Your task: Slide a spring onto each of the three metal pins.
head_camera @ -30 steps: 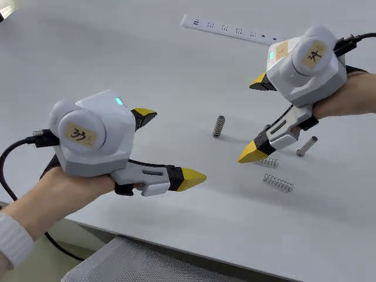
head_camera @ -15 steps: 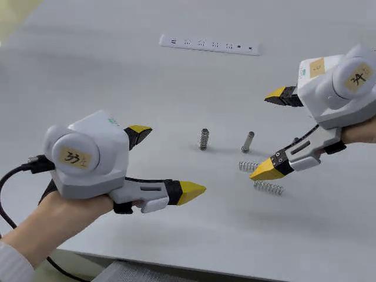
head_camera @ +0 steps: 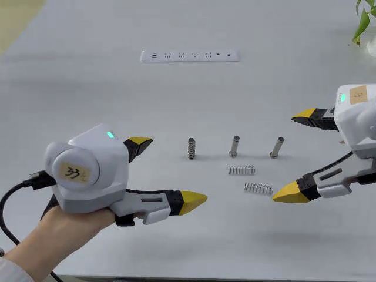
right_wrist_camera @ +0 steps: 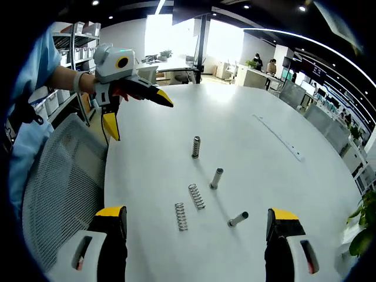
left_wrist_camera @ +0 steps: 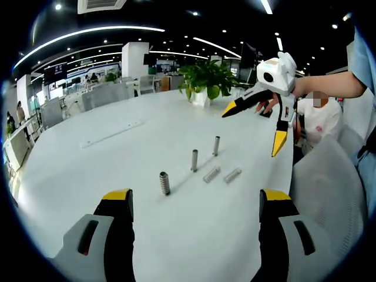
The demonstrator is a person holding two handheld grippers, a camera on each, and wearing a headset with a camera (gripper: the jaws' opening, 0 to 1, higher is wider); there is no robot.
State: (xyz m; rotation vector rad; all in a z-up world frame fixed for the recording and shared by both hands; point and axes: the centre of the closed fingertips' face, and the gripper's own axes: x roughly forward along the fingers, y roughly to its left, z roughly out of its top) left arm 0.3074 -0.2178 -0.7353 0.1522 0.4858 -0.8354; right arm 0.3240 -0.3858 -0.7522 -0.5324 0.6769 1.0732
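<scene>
silver springs (head_camera: 241, 170) lie loose on the table (head_camera: 117, 88) on the near side of two bare pins (head_camera: 234, 146), so the right gripper (head_camera: 292, 155), wide open and empty like the left gripper (head_camera: 170, 170), should pinch one gently near its end and keep it straight.

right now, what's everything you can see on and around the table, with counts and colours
pin wearing a spring: 1, silver, standing at the left end of the row, mid-table
bare pins: 2, silver, standing to its right, the second at
loose springs: 2, silver, lying flat in front of the bare pins, the second at
power strip: 1, white, far side of the table
table: 1, pale grey
plant: 1, green, far right corner
mesh chair: 1, grey, beside the table edge
left tool: 1, white with yellow tips, open, above the near left
right tool: 1, same colours, open, right side
hand: 1, holding the left tool
</scene>
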